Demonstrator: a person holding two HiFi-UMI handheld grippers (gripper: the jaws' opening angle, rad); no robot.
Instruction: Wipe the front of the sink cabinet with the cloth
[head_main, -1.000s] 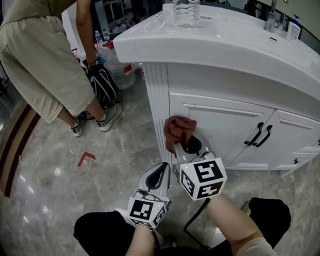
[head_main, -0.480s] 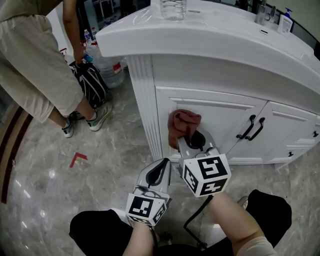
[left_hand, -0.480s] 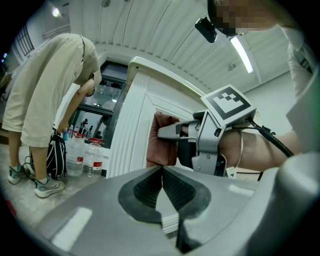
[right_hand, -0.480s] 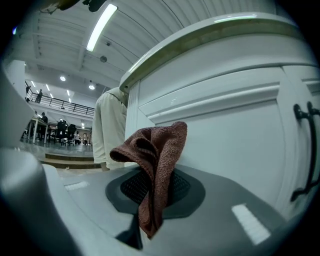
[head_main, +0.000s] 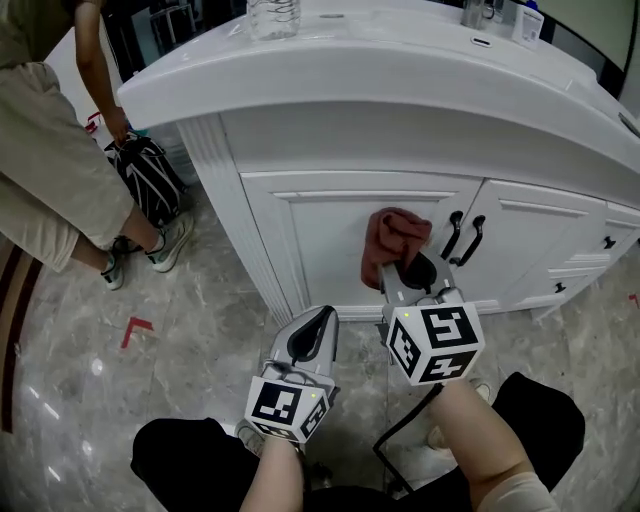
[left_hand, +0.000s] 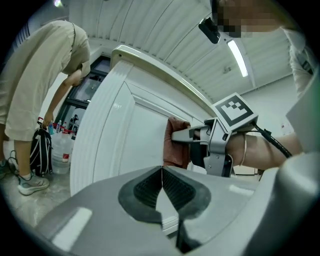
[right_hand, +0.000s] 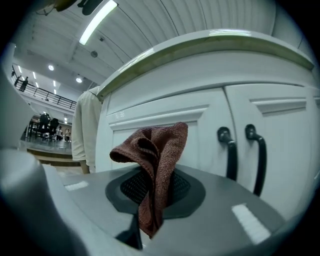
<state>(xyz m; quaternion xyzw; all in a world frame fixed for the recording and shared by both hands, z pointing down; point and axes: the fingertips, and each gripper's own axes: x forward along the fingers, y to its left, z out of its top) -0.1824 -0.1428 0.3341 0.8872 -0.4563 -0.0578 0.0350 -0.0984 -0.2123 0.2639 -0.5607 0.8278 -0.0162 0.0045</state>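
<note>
Change: the cloth (head_main: 397, 240) and the right tongs (head_main: 402, 270) have travelled across the sink cabinet (head_main: 320, 235), from its fluted left corner post a second ago to a spot close by the black handles (head_main: 462, 240).
Cloth: reddish-brown and bunched, on the left door's panel just left of the black handles and not touching them. In the left gripper view it lies up against the door.
Right tongs: clamped shut on the cloth's lower part. The rest of the cloth stands up in a loose fold above the tips.
Left tongs (head_main: 322, 318): closed tip to tip with nothing between them, held lower than the black handles and to their left, off the door.
Tabletop (head_main: 400, 70): white, overhanging above the black handles. A clear bottle (head_main: 272, 15) stands on it far to their left.
Person (head_main: 50, 170): in beige, bent over well left of the black handles, past the cabinet's corner, with a hand at a black striped bag (head_main: 150, 180).
Floor (head_main: 150, 390): grey marble, with a red corner mark (head_main: 135, 330) far left of the handles.
</note>
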